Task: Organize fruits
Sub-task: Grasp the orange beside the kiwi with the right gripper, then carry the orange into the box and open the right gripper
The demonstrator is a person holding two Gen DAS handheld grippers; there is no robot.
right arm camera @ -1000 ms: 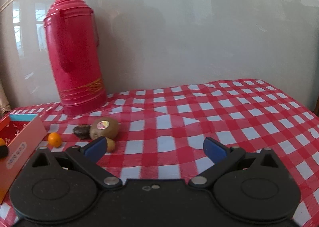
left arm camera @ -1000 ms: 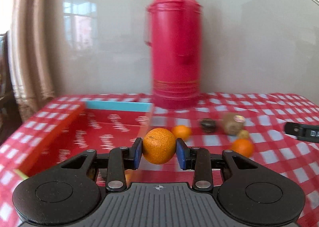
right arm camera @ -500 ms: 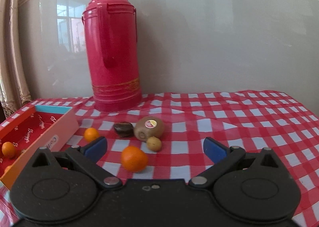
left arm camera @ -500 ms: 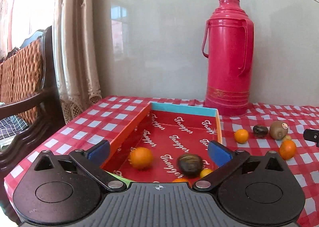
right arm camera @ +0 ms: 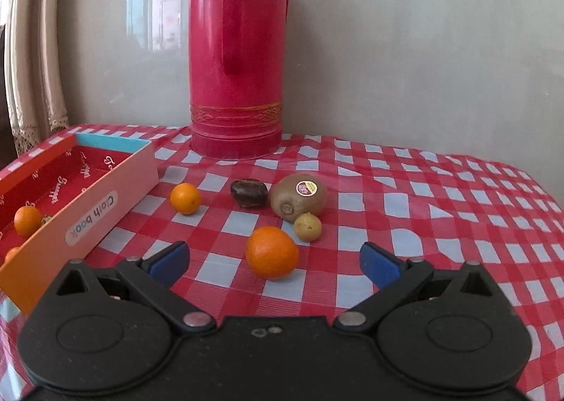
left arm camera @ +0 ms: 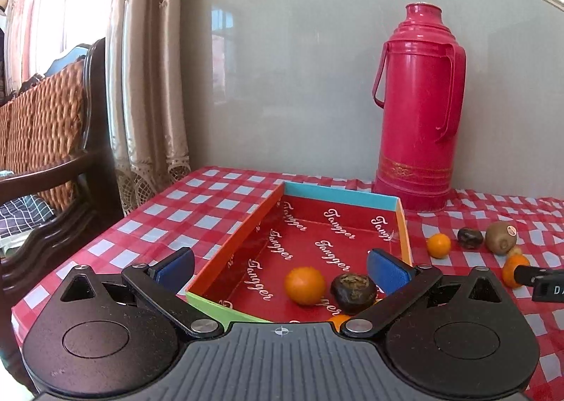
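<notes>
- While both tools hang over the checked tablecloth [right arm camera: 405,186], the left gripper [left arm camera: 280,265] has its jaws spread wide with nothing between the blue pads [left arm camera: 386,269].
- Left gripper sits above the near end of the red box [left arm camera: 338,195]; box floor shows between the fingers.
- Inside the box: orange [left arm camera: 305,285] lies ahead of the gap, slightly right of centre, not touching either pad.
- Dark brown fruit [left arm camera: 353,291] lies just beside that orange on its right, close in front of the right pad.
- Another bit of orange fruit [left arm camera: 336,320] peeks over the gripper body; mostly hidden.
- Right gripper [right arm camera: 274,261] is also spread open, empty.
- Large orange [right arm camera: 271,252] rests on the cloth right between its open fingers, near centre of the gap, apart from both pads.
- Beyond it, small yellowish fruit [right arm camera: 307,226] touches or nearly touches the kiwi [right arm camera: 298,197], which has a sticker on top.
- Dark fruit [right arm camera: 247,192] lies just left of the kiwi; small orange [right arm camera: 185,198] further left, near the box wall labelled "Cloth book".
- Right view also shows the box on the left with an orange [right arm camera: 27,220] in it.
- Pink thermos [right arm camera: 237,59] stands upright at the back by the wall, behind the loose fruit and beside the far box corner.
- Left view: tip of the right gripper enters from the right edge, next to an orange on the cloth.
- Curtain [left arm camera: 148,84] and wicker chair [left arm camera: 46,126] to the left of the table.
</notes>
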